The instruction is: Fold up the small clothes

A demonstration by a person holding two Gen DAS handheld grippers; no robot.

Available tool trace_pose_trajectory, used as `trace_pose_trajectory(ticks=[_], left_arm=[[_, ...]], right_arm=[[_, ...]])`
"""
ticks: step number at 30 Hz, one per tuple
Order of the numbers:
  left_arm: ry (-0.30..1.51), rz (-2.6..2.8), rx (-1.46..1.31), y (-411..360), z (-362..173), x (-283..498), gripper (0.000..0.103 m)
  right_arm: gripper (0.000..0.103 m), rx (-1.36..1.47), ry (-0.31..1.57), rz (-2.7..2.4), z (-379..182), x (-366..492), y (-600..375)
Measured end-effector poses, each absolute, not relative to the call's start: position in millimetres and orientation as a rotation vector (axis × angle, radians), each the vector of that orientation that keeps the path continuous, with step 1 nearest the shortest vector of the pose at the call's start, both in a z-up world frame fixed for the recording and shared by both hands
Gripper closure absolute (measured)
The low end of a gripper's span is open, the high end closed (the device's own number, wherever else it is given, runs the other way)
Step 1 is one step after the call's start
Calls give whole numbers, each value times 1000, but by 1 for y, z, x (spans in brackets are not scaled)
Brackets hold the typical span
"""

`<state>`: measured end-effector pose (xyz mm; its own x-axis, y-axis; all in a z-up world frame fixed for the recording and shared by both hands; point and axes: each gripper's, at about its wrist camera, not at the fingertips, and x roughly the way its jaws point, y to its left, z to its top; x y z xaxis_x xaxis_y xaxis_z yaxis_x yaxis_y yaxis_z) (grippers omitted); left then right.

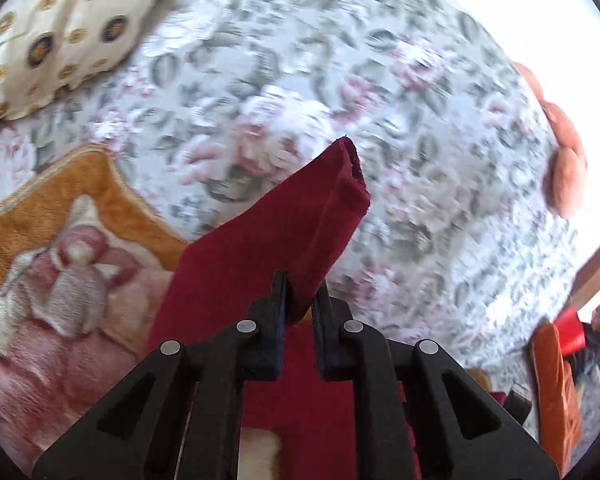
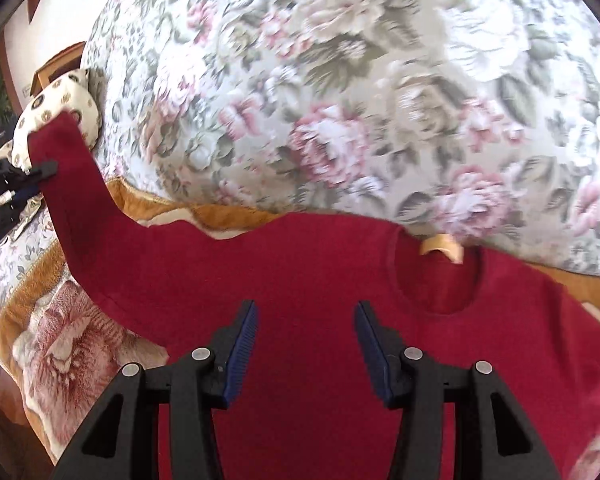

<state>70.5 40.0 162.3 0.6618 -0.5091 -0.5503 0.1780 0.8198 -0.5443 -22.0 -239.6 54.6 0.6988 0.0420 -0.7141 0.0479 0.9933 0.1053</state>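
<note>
Two grippers, one red shirt [image 2: 300,280] on the bed [image 2: 340,80]
Left gripper [image 1: 300,292] fingers pinch its sleeve [image 1: 300,208]; right gripper [image 2: 305,344] fingers wide, empty.

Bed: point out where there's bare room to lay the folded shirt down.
Free: the flowered bedspread beyond the red shirt, right of the spotted pillow. Crowded: the near edge, where the shirt covers the orange blanket, its sleeve lifted in the left gripper; the right gripper hovers open.
</note>
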Motion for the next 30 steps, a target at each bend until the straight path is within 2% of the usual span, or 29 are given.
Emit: trace_pose_trajectory(ticks=[3, 7, 10, 14, 16, 17, 18, 20, 26, 27, 29, 30], left_arm=[[809, -536, -439, -29, 155, 53, 93], [935, -636, -368, -116, 104, 32, 93], [1046, -703, -360, -164, 51, 29, 93], [1148, -683, -225, -195, 21, 13, 91], [1110, -703, -180, -191, 34, 3, 84], [1090, -720, -172, -185, 44, -2, 68], [1073, -731, -180, -179, 52, -5, 47], [1012, -728, -207, -158, 70, -11, 32], [923, -586, -161, -88, 93, -9, 32], [931, -559, -170, -76, 91, -6, 32], [946, -498, -205, -48, 89, 0, 32], [947, -468, -224, -37, 88, 4, 32]], right_arm=[[55, 133, 786, -65, 57, -44, -271], [54, 199, 797, -187, 56, -67, -326], [53, 299, 832, -226, 48, -76, -365], [52, 445, 858, -154, 33, -79, -389], [50, 483, 845, -121, 32, -80, -389], [50, 487, 839, -114, 32, -79, -388], [48, 487, 840, -108, 31, -77, -384], [46, 479, 859, -95, 26, -67, -376], [46, 443, 954, -155, -3, -29, -360], [49, 404, 956, -154, -6, -25, -355], [93, 304, 928, -173, -3, -21, -343], [97, 296, 923, -160, 0, -21, -340]])
